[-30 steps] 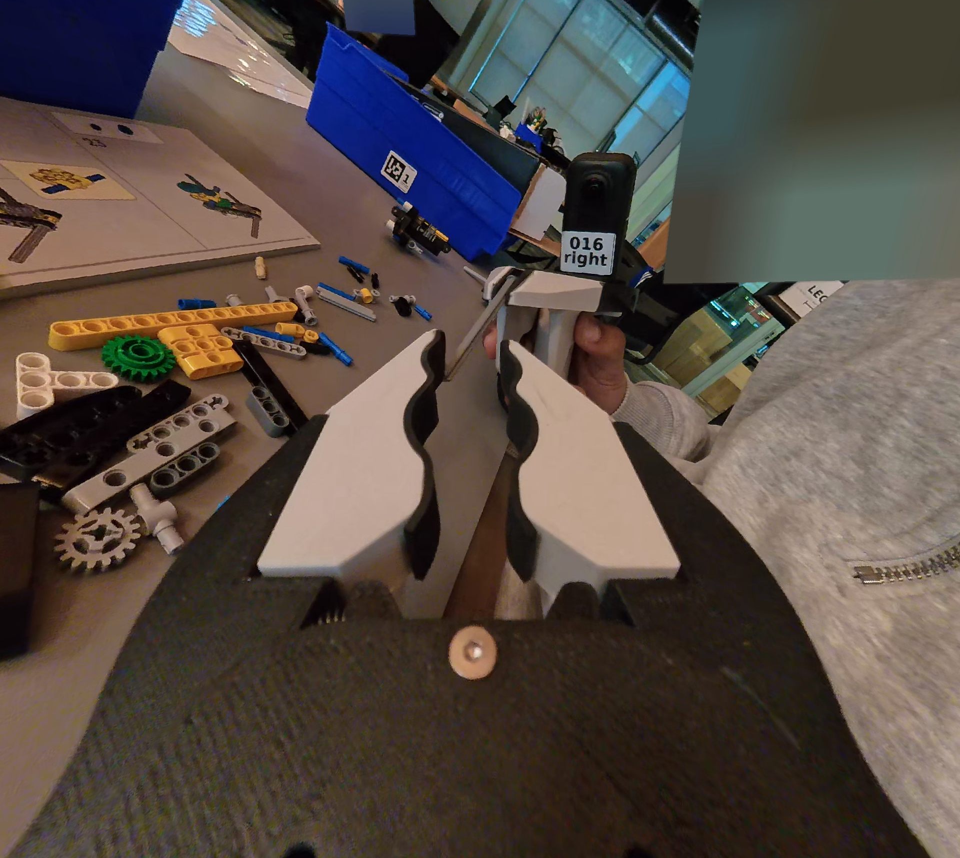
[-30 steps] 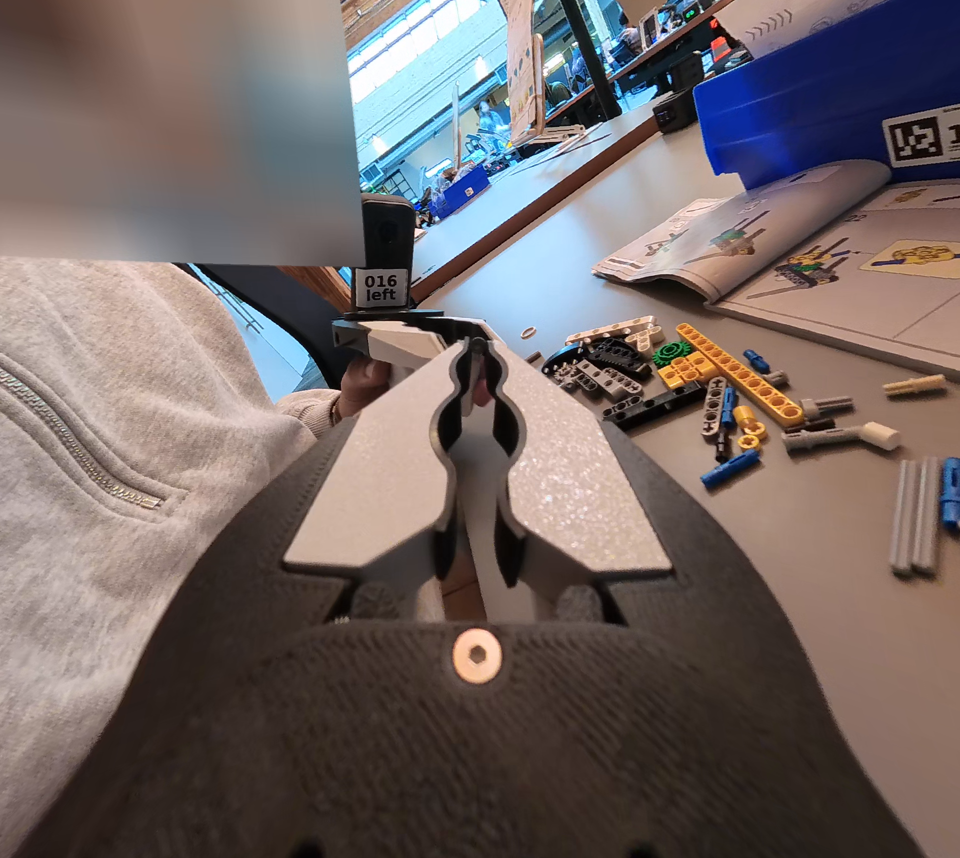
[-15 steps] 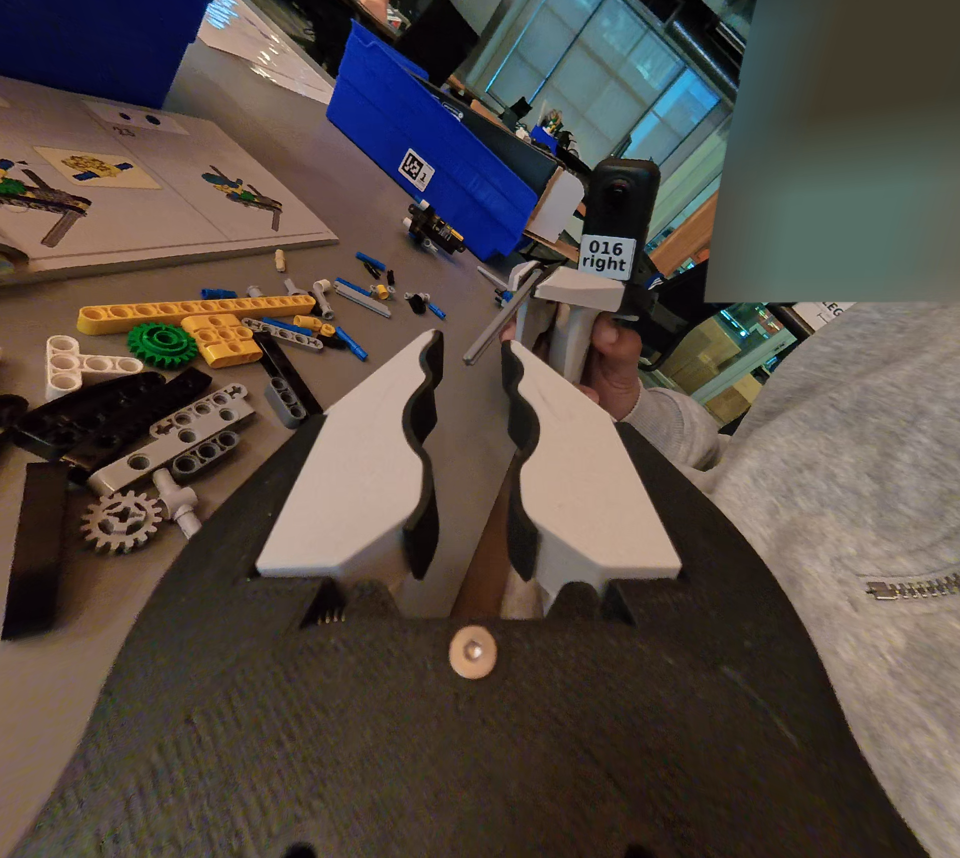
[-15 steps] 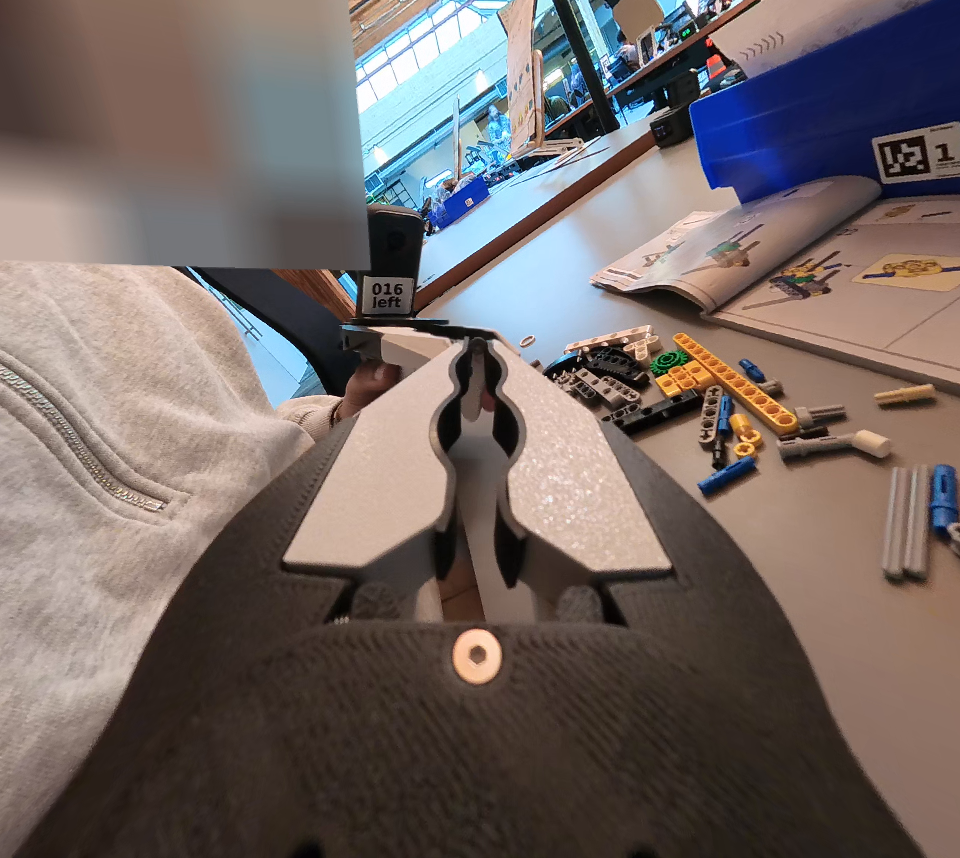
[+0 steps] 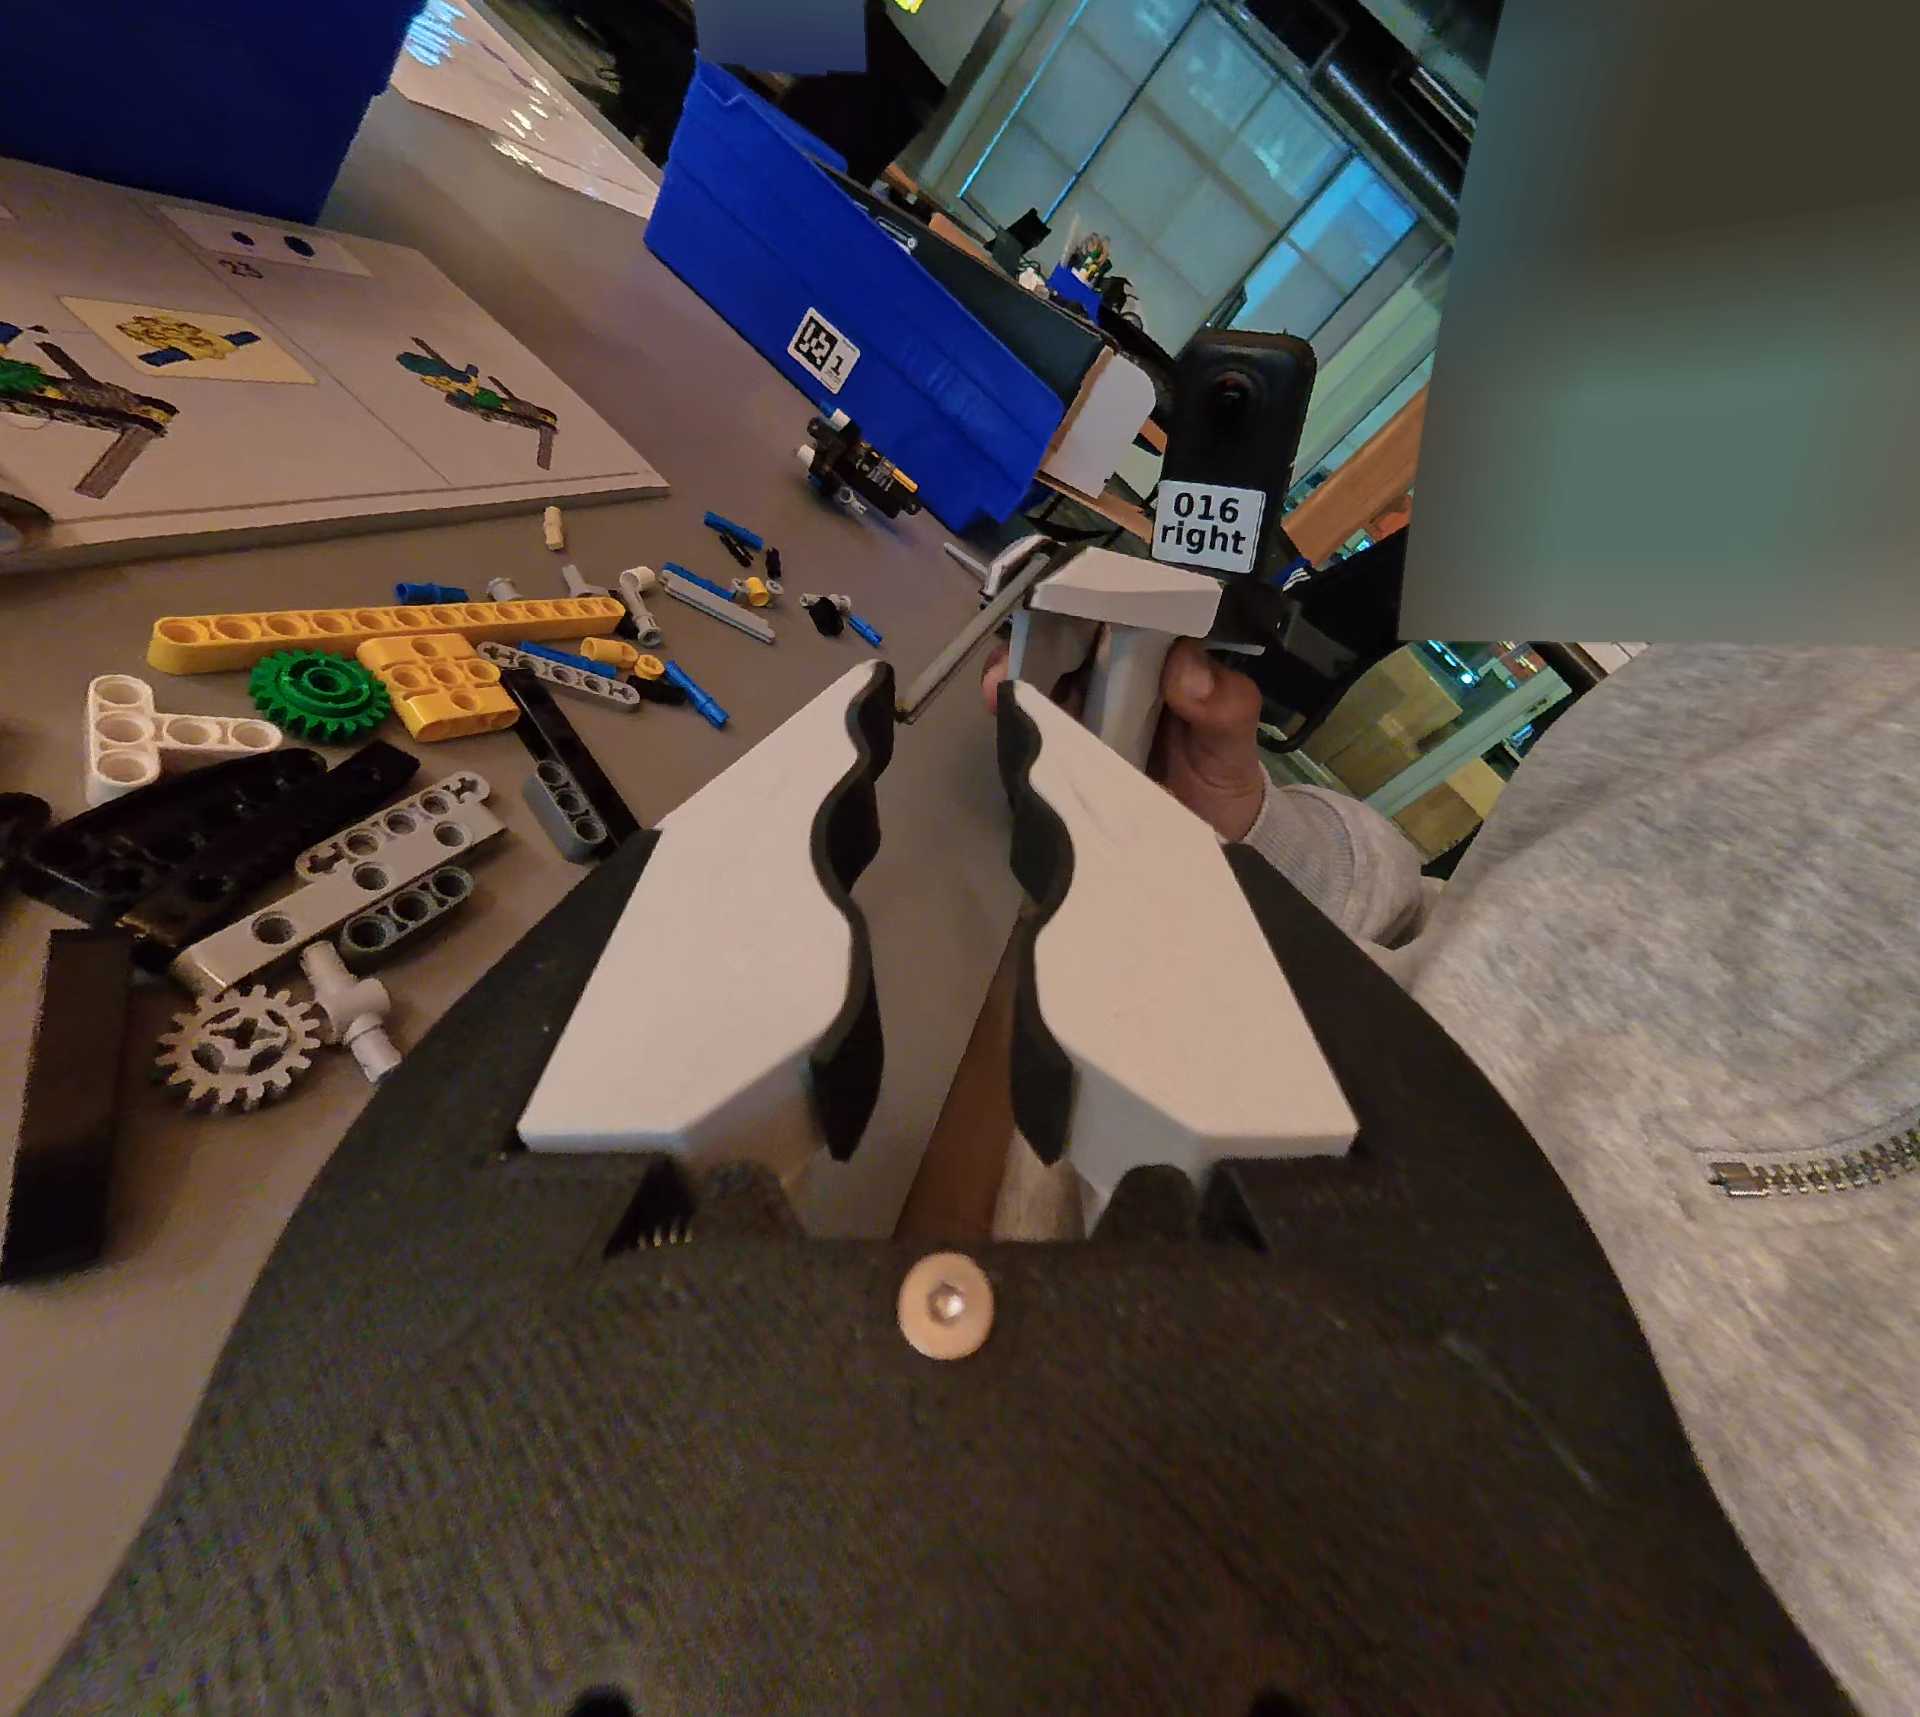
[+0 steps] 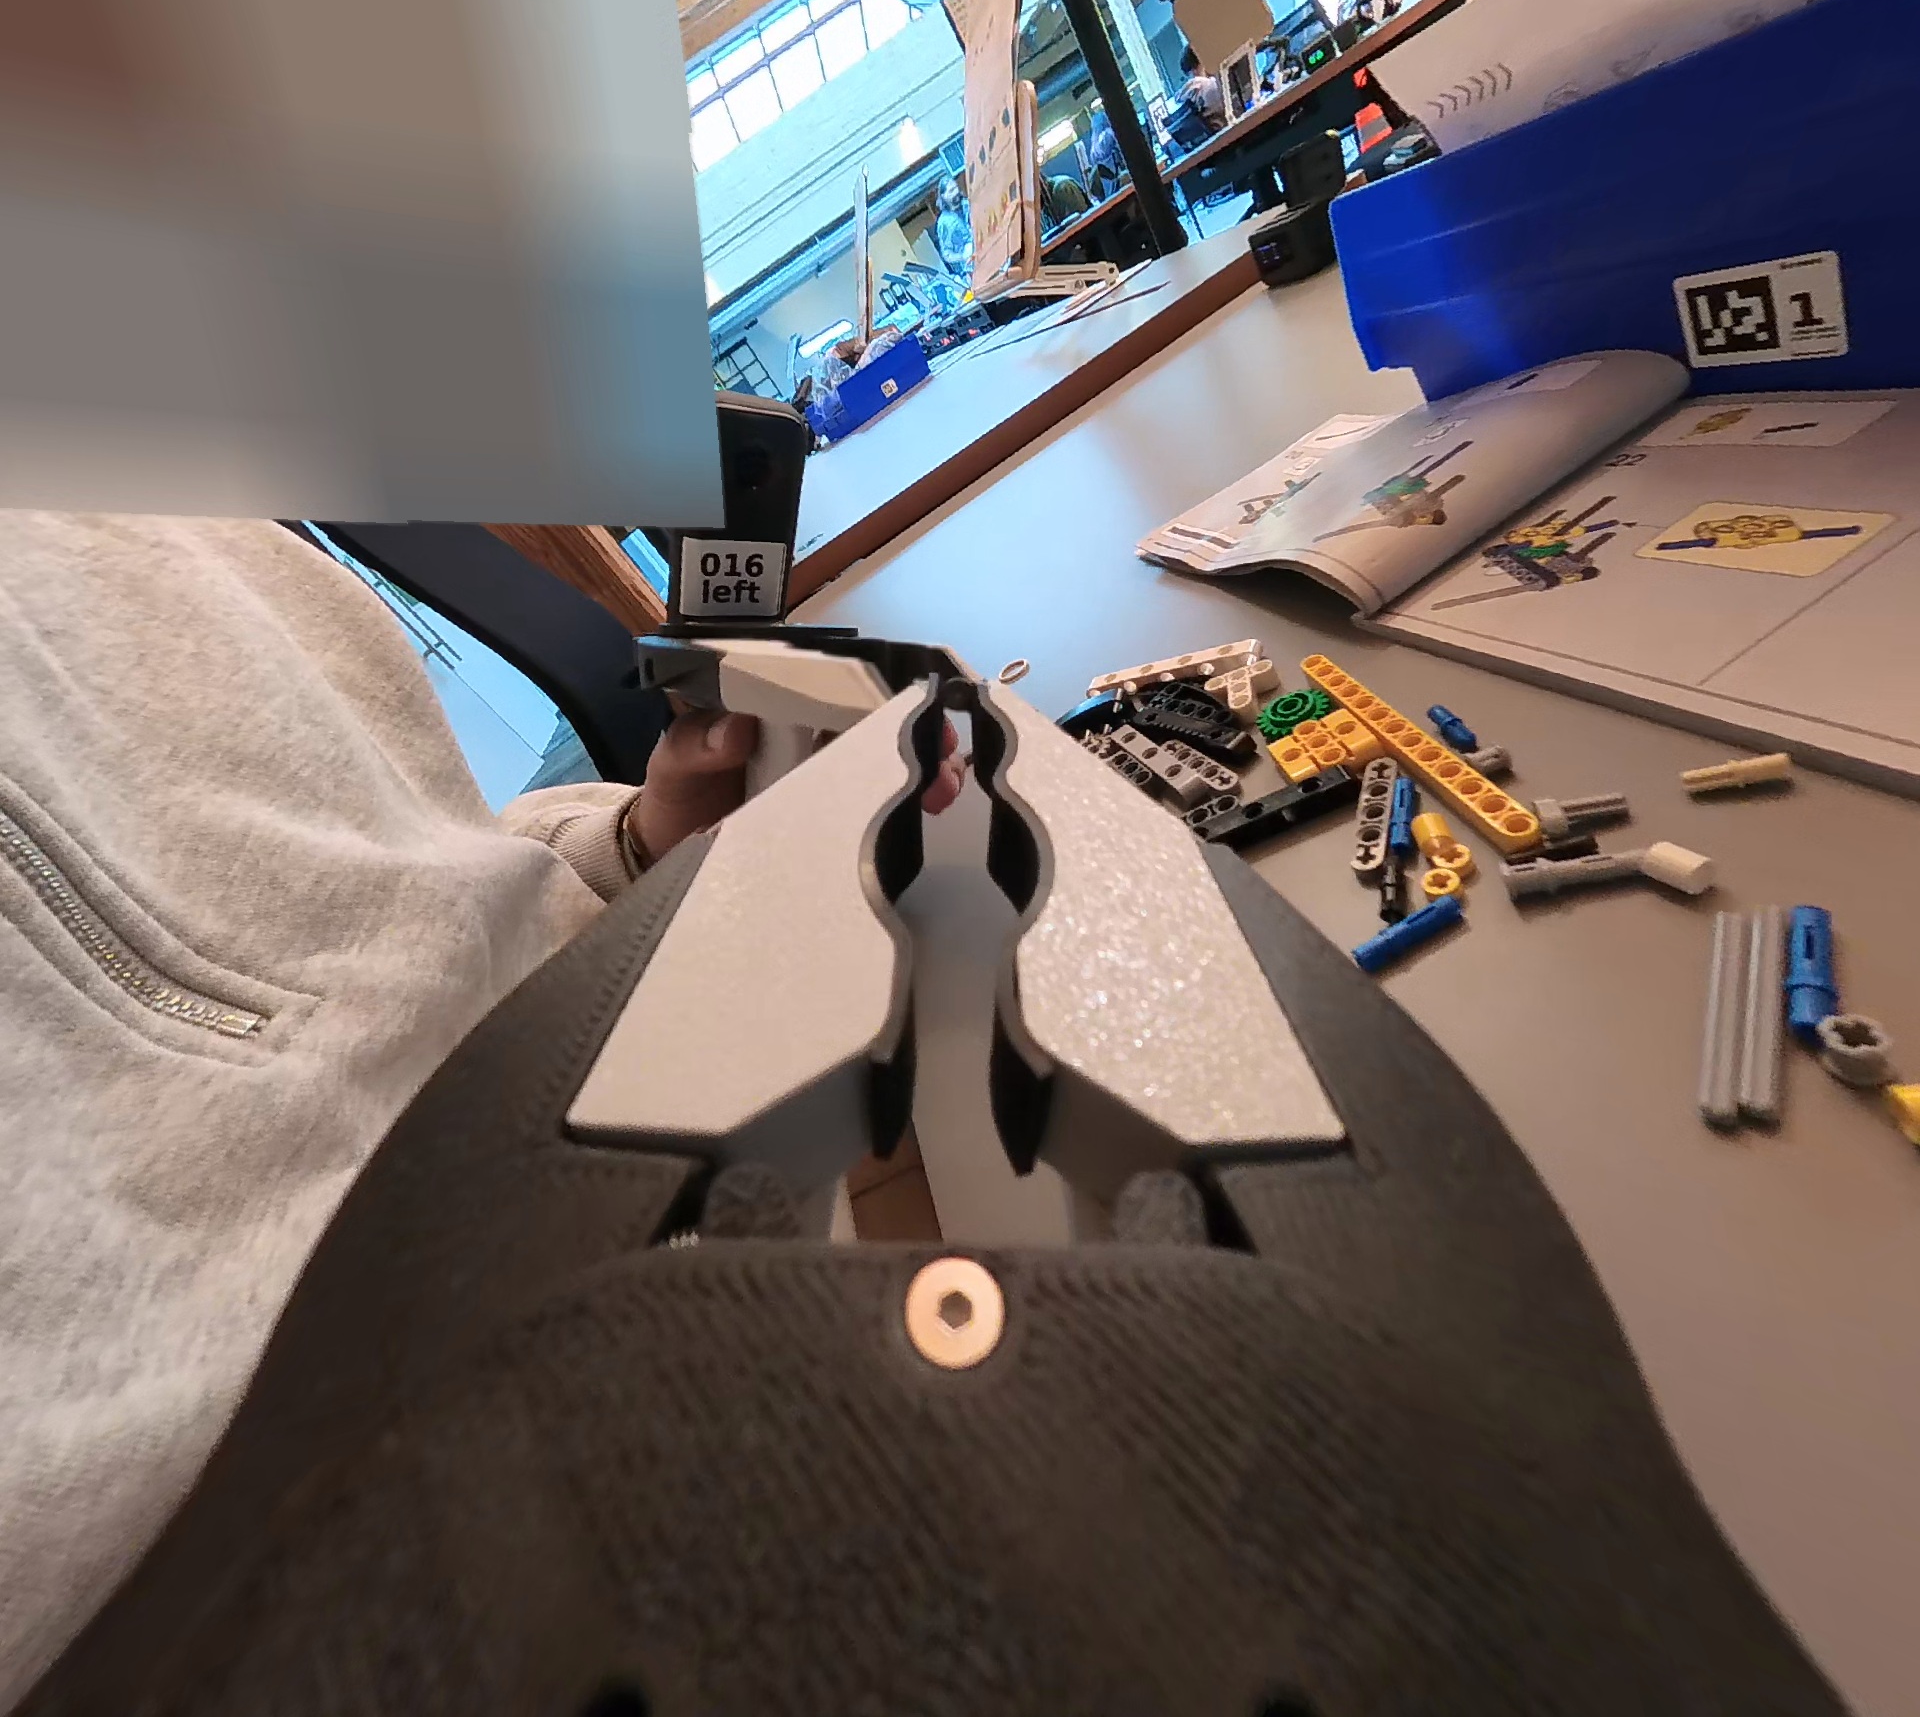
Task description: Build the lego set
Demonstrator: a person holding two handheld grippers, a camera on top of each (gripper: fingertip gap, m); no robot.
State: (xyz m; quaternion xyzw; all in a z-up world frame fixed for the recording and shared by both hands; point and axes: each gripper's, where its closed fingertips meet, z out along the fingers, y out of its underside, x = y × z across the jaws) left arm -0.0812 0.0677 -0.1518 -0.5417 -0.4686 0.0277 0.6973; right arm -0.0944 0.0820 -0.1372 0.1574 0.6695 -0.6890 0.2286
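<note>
Right wrist view, right claw [image 6: 956,701] gripping grey axle [image 5: 951,654]

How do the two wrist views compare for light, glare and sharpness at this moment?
Left wrist view: dim and cool, with glare on the far table; the green gear is sharp and the grey sleeve at the edge smeared. Right wrist view: much brighter daylight, windows nearly blown out, the booklet readable in outline and straight edges bowed by the wide lens.
</note>
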